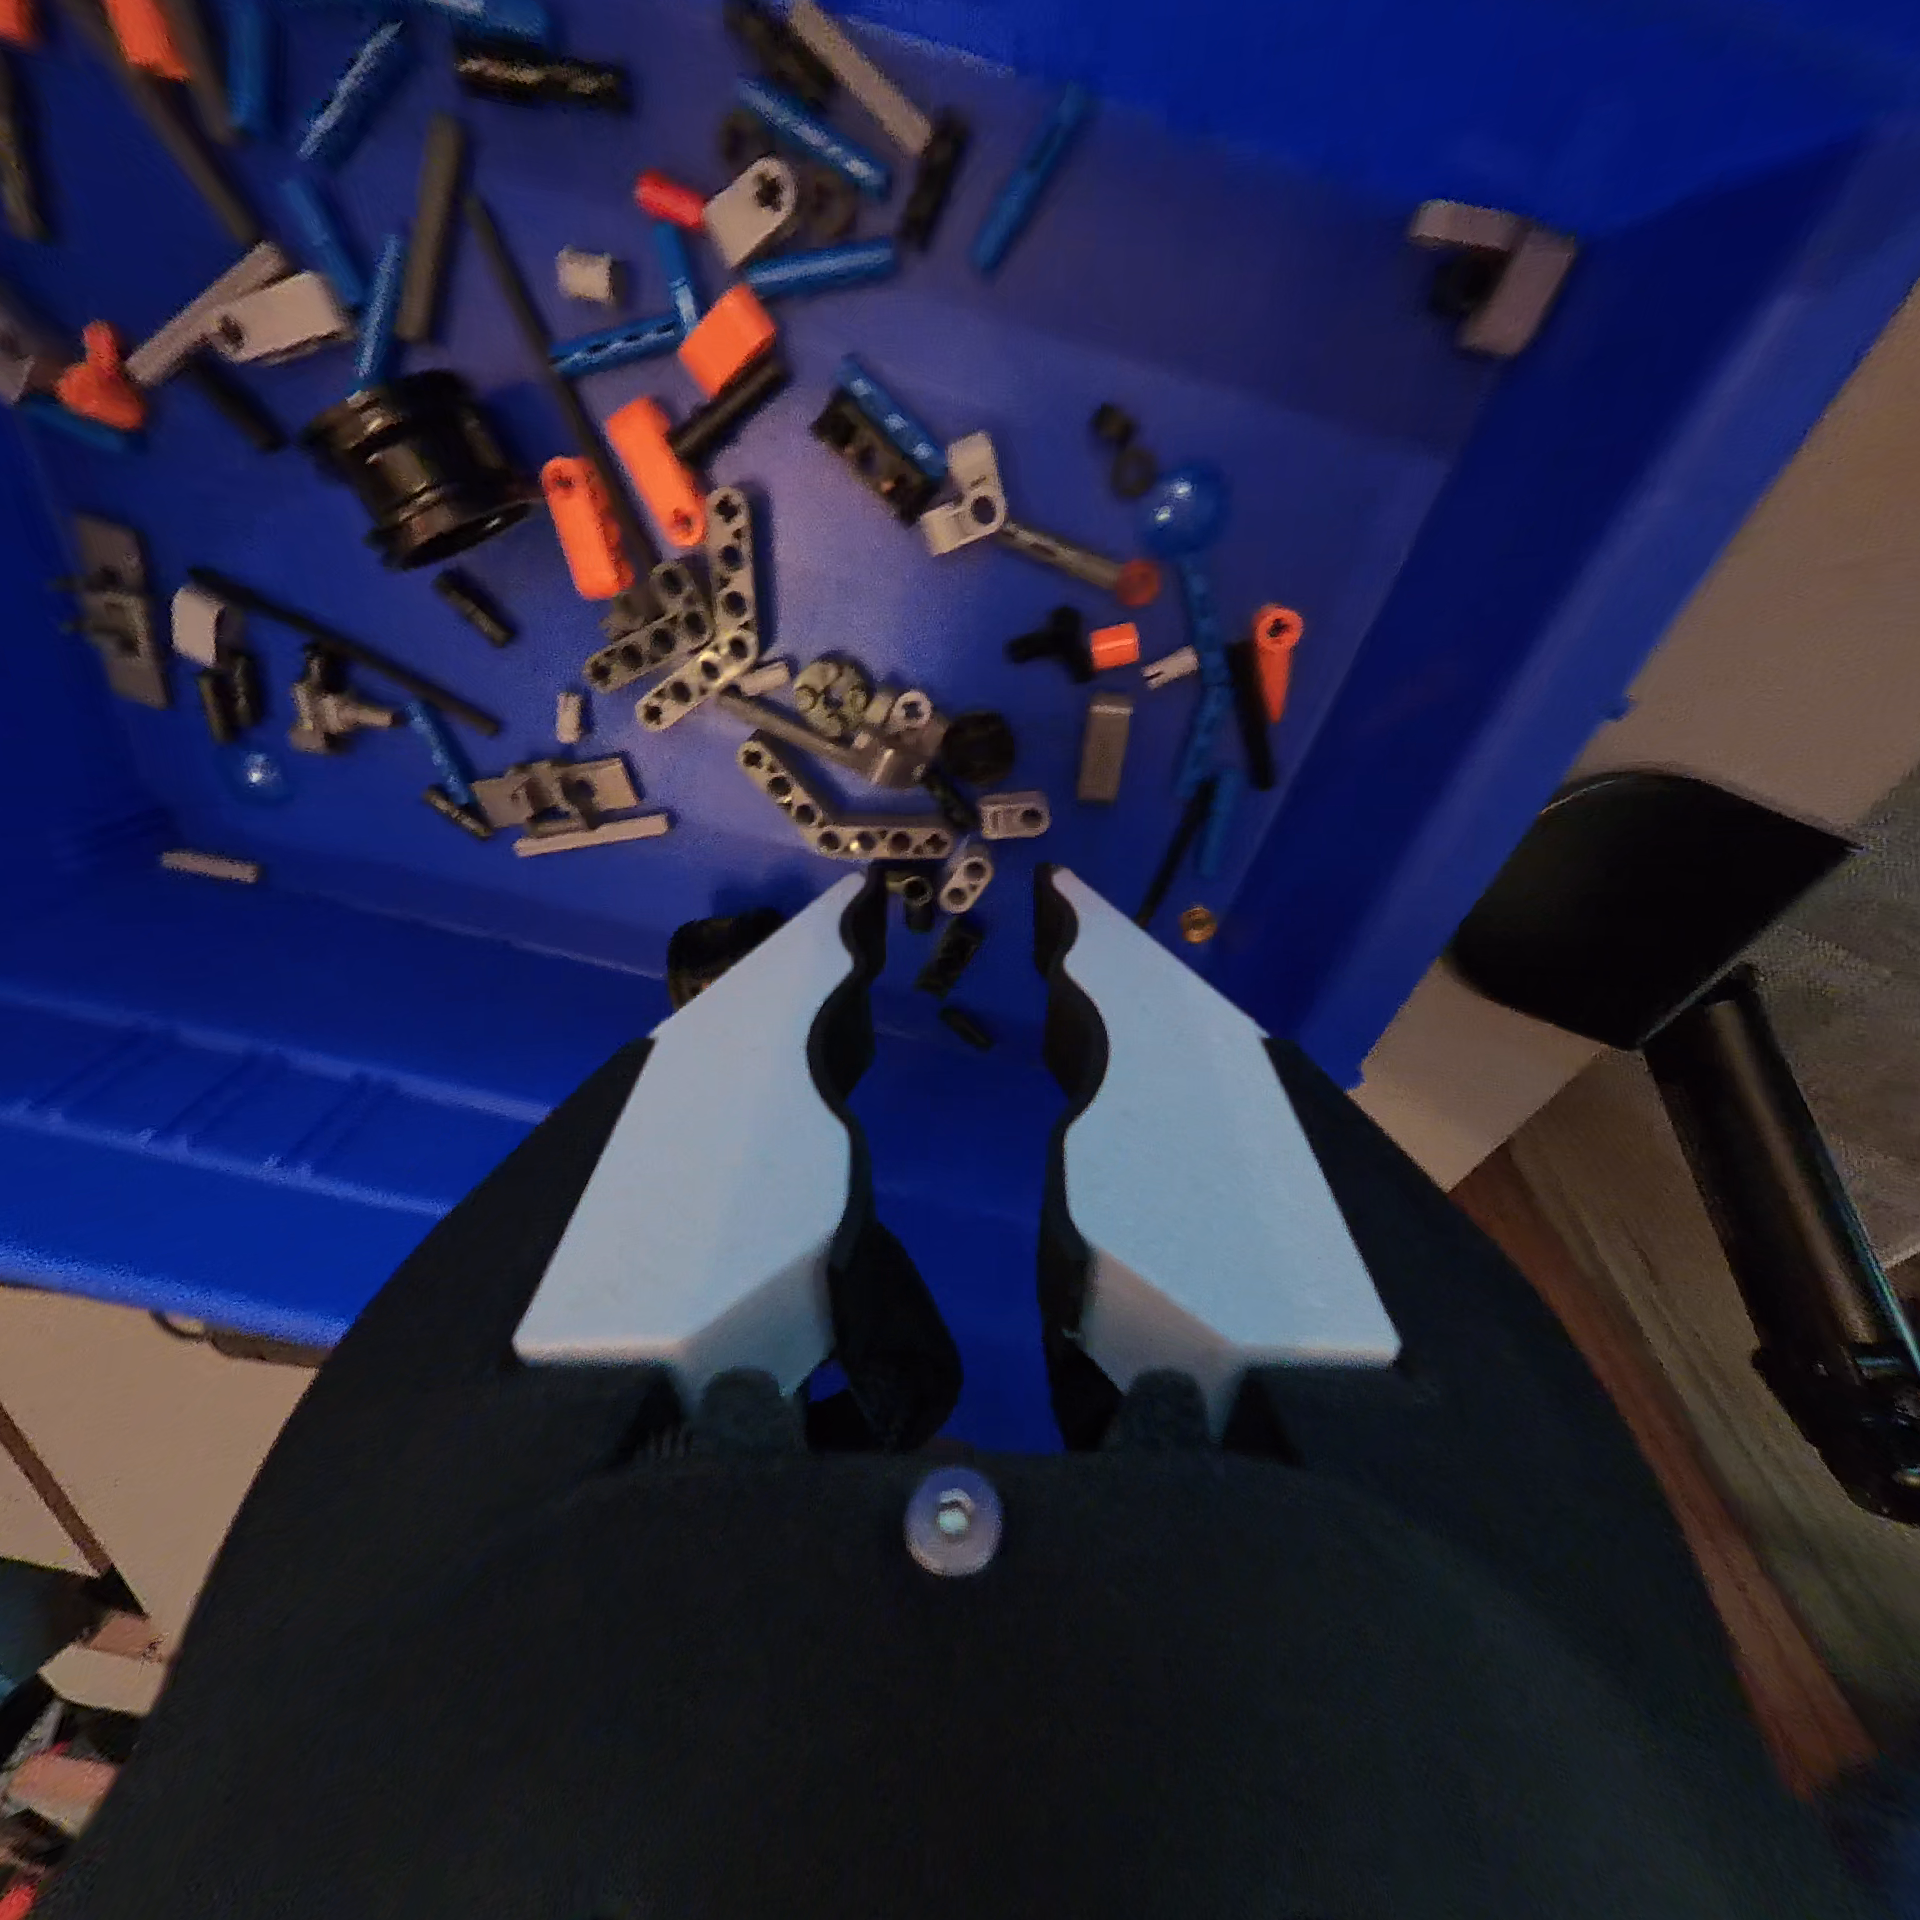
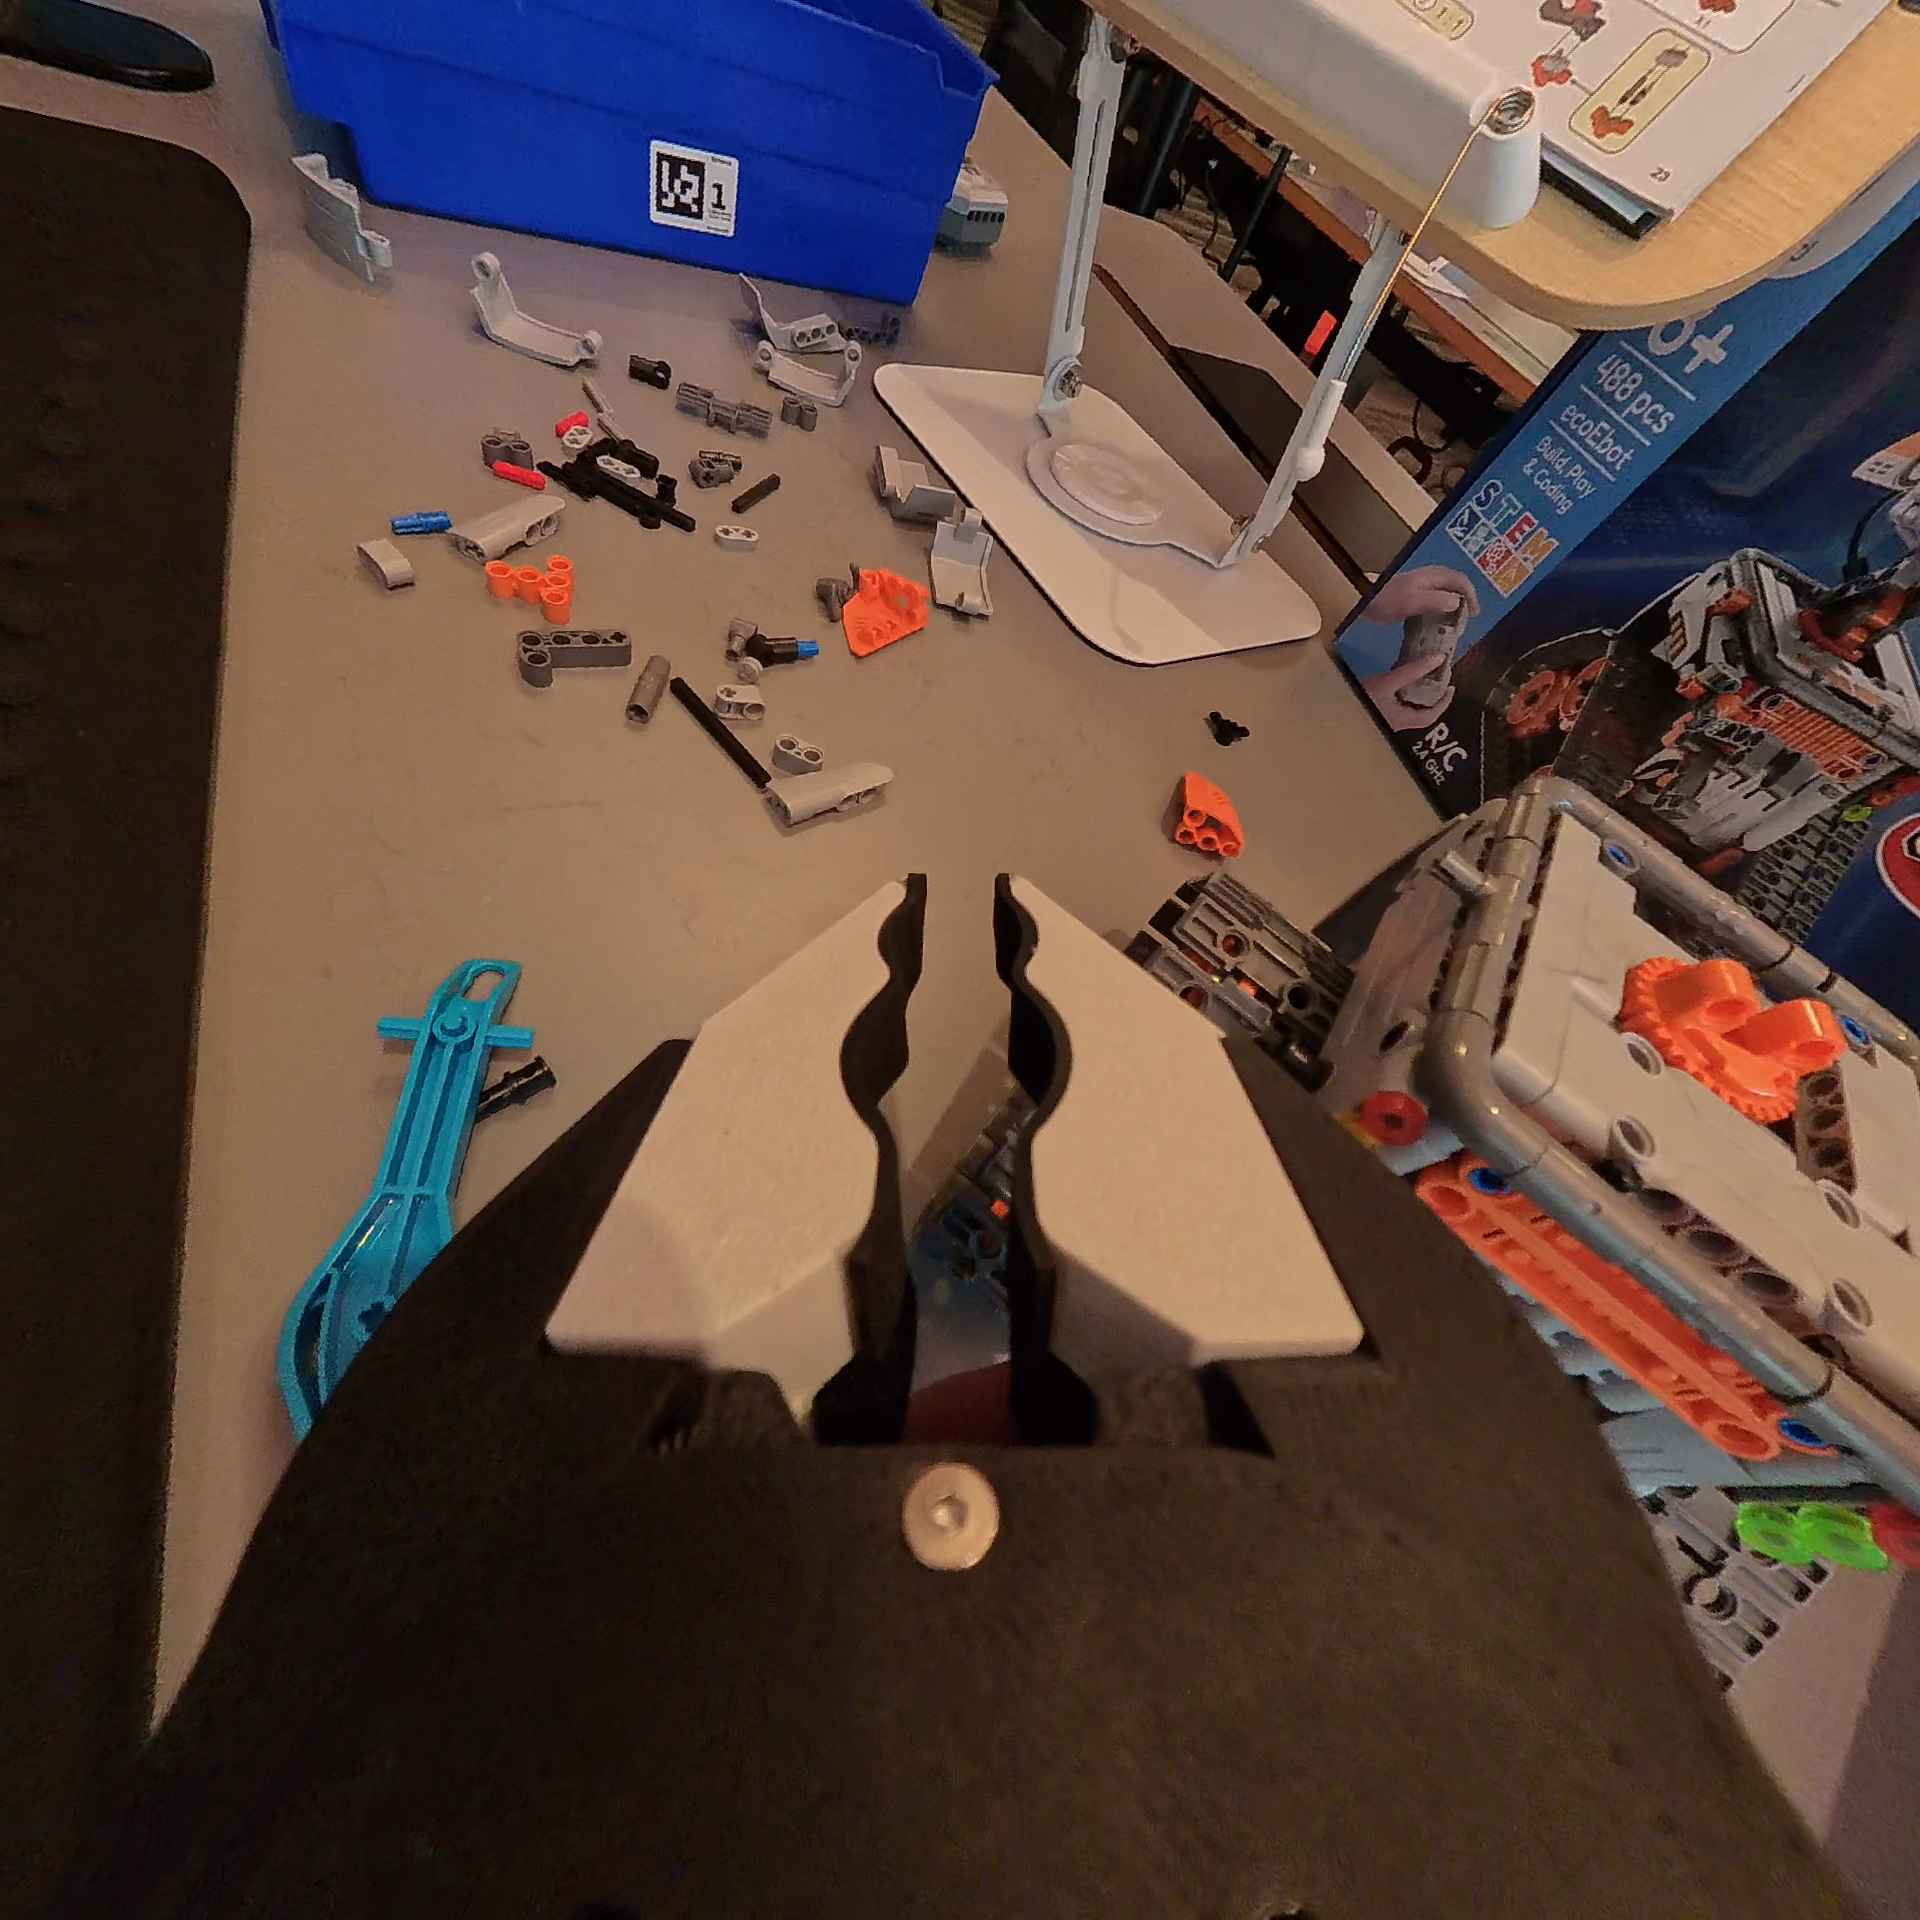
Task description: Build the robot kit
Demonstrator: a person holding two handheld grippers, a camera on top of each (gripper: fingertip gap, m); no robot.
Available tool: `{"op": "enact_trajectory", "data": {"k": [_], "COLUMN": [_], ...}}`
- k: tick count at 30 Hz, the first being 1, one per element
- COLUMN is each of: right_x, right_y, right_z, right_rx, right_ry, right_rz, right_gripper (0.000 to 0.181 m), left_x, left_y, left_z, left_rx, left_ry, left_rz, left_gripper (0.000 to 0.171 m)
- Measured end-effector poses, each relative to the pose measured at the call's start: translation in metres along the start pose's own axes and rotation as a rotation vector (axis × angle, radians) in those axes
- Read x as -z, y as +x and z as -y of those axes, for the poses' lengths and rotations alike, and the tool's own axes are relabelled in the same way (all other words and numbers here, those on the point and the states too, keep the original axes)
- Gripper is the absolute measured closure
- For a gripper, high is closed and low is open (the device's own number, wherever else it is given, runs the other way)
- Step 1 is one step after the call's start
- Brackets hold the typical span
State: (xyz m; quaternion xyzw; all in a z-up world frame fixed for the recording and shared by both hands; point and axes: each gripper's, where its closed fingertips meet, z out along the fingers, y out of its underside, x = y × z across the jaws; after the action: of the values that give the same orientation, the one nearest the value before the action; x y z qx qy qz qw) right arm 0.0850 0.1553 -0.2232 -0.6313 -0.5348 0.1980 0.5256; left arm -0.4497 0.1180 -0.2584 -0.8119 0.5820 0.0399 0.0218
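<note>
My left gripper (image 1: 956,881) is open and empty, held over the inside of a blue bin (image 1: 312,1122) that holds many small building parts. Small grey and black connectors (image 1: 964,868) lie on the bin floor right under its fingertips, with a grey angled beam (image 1: 831,816) just beyond. My right gripper (image 2: 958,883) is open by a narrow gap with nothing between its tips. It hovers low over the grey table, against the left edge of a partly built grey, white and orange model (image 2: 1662,1143). An orange wedge piece (image 2: 1208,816) lies just ahead of it.
The bin also holds a black wheel hub (image 1: 436,468) and orange beams (image 1: 644,468). On the table are scattered loose parts (image 2: 644,520), a turquoise plastic tool (image 2: 416,1143), the blue bin (image 2: 623,125), a white stand base (image 2: 1101,520), the kit box (image 2: 1662,520) and a black mat (image 2: 104,623). There is about 55 cm between the tips of the two grippers.
</note>
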Motion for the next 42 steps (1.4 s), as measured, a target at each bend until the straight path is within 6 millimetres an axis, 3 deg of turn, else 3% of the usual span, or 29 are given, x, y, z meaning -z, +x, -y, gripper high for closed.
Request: {"op": "enact_trajectory", "data": {"k": [4, 10, 24, 31, 32, 42], "right_x": [0.003, 0.004, 0.006, 0.007, 0.007, 0.008], "right_y": [-0.001, -0.001, -0.001, -0.004, -0.004, -0.006], "right_z": [0.002, 0.003, 0.004, 0.006, 0.007, 0.01], "right_rx": [0.006, 0.007, 0.01, 0.021, 0.023, 0.032], "right_ry": [0.01, 0.017, 0.022, 0.026, 0.028, 0.035], "right_rz": [0.0, 0.0, 0.002, 0.007, 0.007, 0.009], "right_gripper": [0.17, 0.17, 0.17, 0.171, 0.17, 0.17], "left_x": [-0.015, -0.03, -0.029, -0.02, -0.019, -0.014], "left_y": [0.018, 0.016, 0.013, 0.013, 0.015, 0.019], "left_z": [0.006, -0.002, 0.003, 0.007, 0.007, 0.009], "left_rx": [-0.035, -0.008, -0.041, -0.035, -0.037, -0.039], "left_ry": [-0.018, -0.05, -0.041, -0.024, -0.024, -0.018], "left_rz": [-0.045, -0.052, -0.049, -0.025, -0.026, -0.016], "left_gripper": [0.147, 0.15, 0.159, 0.16, 0.171, 0.171]}}
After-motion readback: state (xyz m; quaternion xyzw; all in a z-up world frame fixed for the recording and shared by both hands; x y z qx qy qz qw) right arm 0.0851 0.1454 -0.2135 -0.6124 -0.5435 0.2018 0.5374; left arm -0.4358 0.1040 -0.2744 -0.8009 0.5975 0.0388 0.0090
